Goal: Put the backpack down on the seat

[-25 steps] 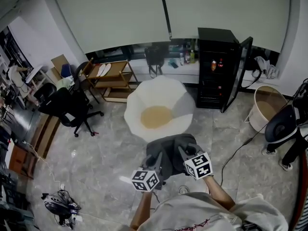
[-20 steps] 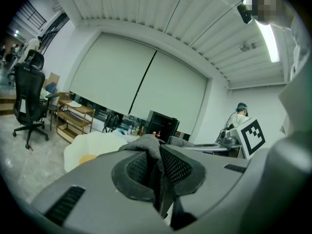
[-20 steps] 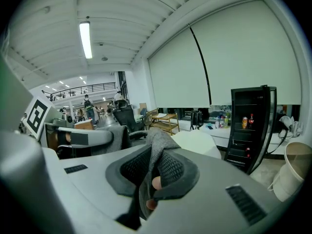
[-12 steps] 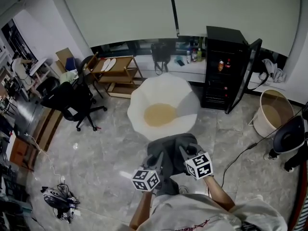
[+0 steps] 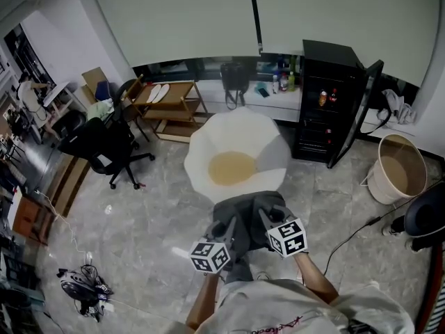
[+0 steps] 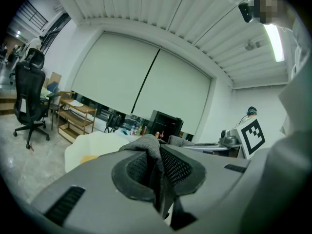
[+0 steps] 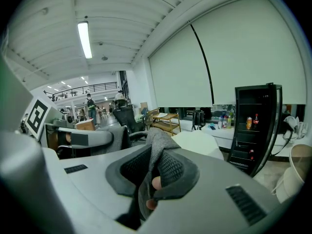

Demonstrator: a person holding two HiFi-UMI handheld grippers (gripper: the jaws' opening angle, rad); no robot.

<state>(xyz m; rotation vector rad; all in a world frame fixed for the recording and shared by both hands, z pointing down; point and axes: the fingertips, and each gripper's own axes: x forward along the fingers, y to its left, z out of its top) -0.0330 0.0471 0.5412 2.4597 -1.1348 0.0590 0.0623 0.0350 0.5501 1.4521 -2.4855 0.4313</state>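
Backpack (image 5: 245, 213) hangs right in front of me, a grey bundle slung between my two claws, not yet resting on the seat. My left claw (image 5: 224, 229) is nearly closed, its pads pinching a fold of grey fabric at the pack's near left. My right claw (image 5: 268, 219) is clamped just as narrowly on another fold at the near right, so the stretch of pack between them runs side to side across my body. Straight ahead, just past the pack's far edge, stands the white tub chair (image 5: 201, 141). Its tan seat cushion (image 5: 229, 167) lies slightly left of the pack's middle. Both claws look about equally near the chair's front edge, so I judge the move to be forward and a touch left, both together.
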